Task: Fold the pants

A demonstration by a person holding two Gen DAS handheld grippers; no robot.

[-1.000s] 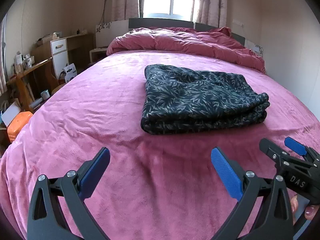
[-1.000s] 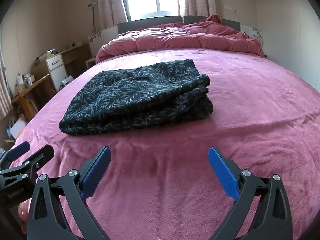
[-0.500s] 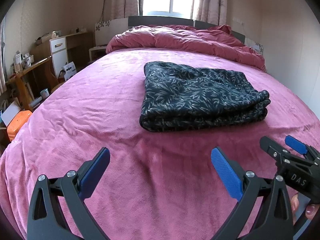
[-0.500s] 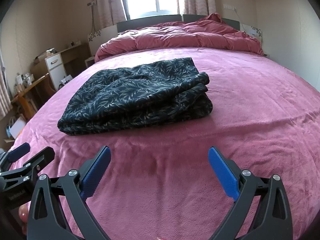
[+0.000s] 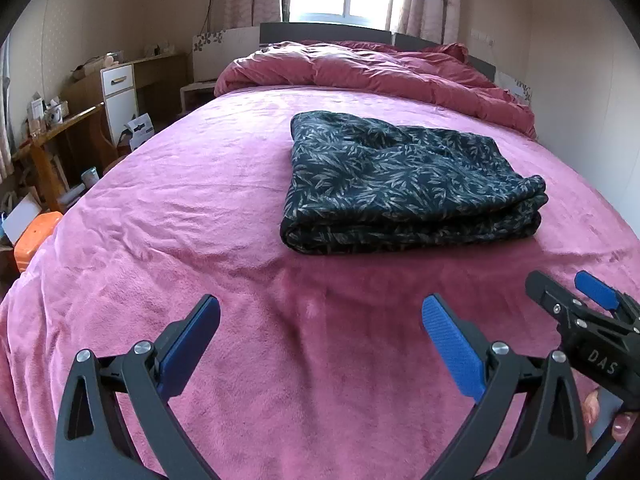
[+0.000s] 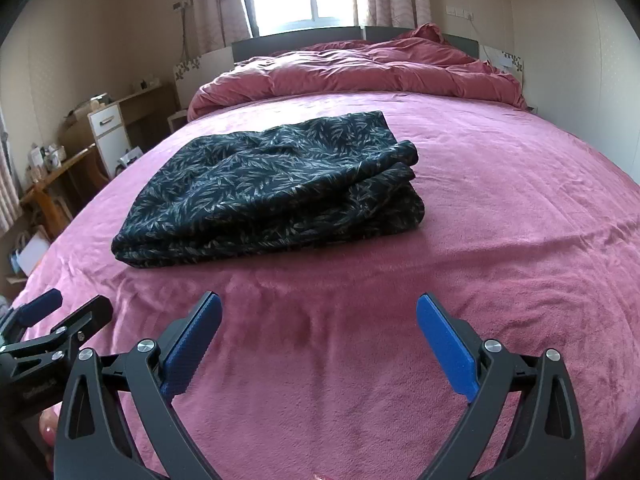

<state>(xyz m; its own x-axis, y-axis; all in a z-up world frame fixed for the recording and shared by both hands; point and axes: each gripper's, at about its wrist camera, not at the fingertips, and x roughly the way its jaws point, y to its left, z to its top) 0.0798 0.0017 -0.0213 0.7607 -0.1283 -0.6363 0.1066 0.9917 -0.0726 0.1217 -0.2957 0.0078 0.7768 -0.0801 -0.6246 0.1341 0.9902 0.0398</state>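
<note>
Closest to me, my left gripper [image 5: 320,344] hangs over the near part of the bed with its two black arms spread wide; the blue ribbed pads [image 5: 450,350] hold nothing and touch nothing. My right gripper [image 6: 318,342] is in the same state, wide apart and empty, just above the blanket. In each view the other tool shows at the side edge, so the two are beside each other, and a fingertip of the person is visible under it.

Under them lies the pink blanket [image 5: 200,220], a soft fleece with a short pile and many shallow wrinkles, covering the whole mattress.

Further on, in the middle of the bed, the pants [image 5: 404,184] lie folded in a thick, roughly rectangular stack. The cloth is dark, thin and a little glossy, printed with small pale leaves. The near edge is a rounded fold; at the right end I see the layers one on another. Nothing stands between the tools and the stack, and they are well apart from it.

Behind it, a puffy rose quilt [image 6: 360,72] is bunched along the dark headboard [image 5: 324,32], below a bright window with curtains. At the left wall stand a wooden desk [image 5: 68,128] with clutter, a white drawer cabinet [image 5: 120,96], and an orange box [image 5: 34,236] on the floor.
</note>
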